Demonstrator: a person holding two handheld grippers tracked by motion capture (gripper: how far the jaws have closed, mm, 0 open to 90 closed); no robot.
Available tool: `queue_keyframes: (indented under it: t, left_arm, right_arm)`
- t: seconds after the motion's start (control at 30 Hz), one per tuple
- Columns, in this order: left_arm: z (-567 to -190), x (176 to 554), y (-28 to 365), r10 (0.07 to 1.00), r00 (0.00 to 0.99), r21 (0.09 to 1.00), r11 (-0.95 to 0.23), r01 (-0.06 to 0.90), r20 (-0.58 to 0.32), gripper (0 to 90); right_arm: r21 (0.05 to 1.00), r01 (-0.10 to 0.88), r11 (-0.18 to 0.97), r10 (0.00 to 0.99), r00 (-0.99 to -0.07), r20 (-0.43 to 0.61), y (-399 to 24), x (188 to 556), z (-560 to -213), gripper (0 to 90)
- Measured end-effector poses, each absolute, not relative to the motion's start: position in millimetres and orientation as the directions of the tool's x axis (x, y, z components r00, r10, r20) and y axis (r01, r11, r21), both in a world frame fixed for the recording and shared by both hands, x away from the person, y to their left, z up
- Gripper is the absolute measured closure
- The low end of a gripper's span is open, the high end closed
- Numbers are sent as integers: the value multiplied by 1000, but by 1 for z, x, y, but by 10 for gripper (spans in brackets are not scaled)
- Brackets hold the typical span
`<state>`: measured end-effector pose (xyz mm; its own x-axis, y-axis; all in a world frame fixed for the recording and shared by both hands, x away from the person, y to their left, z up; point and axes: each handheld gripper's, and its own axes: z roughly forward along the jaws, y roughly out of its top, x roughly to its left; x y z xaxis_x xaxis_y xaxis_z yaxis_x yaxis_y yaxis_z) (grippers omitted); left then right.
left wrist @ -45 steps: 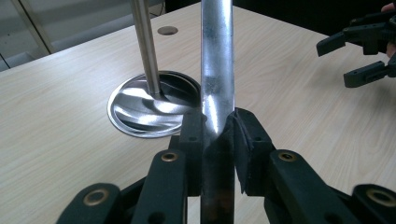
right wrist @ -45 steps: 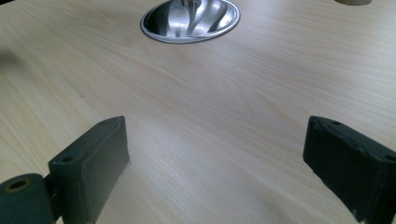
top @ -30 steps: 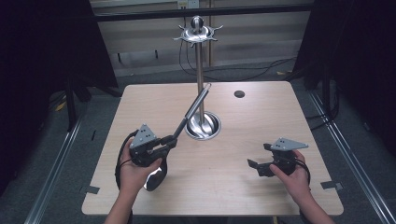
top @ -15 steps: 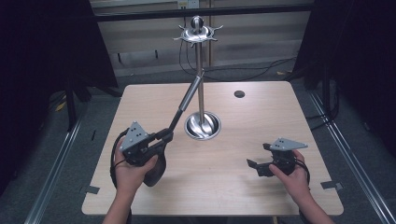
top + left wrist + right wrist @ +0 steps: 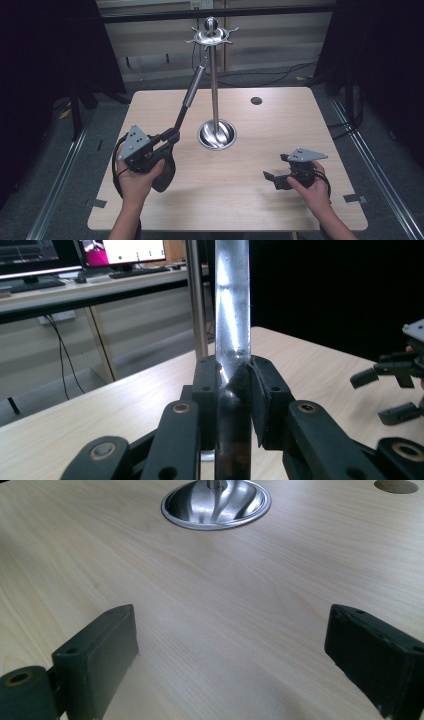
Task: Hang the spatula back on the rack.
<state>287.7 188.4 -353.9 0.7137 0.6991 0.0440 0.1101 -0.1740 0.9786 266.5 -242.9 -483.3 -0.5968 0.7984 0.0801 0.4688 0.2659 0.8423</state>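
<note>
Left gripper (image 5: 167, 137) sat at about 8 o'clock on the table (image 5: 300, 125), jaws clamped tight on a long utensil (image 5: 189, 97), seen close in the left gripper view (image 5: 232, 365). Its handle slanted up toward 1 o'clock, top end reaching the hook ring of the metal stand (image 5: 214, 75); its dark head lay low beside the hand. The stand's round base (image 5: 216, 502) stood at table center. Right gripper (image 5: 274, 181) hovered at 4 o'clock, jaws spread wide, holding nothing.
</note>
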Motion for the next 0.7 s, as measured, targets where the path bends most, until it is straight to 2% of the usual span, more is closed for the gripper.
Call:
queue_keyframes:
  t: [0.4, 0.47, 0.7]
  left_arm:
    - [-346, 297, 181, 721, 687, 977, -199, 79, 92, 753]
    - [-347, 299, 182, 719, 691, 980, -178, 89, 68, 753]
    - [-350, 302, 178, 733, 677, 978, -186, 99, 71, 753]
  right_arm:
    - [840, 468, 275, 792, -606, 79, -241, 266, -484, 66]
    - [841, 467, 274, 792, -606, 79, -242, 266, -484, 66]
    - [840, 469, 274, 793, -604, 78, -242, 267, -484, 66]
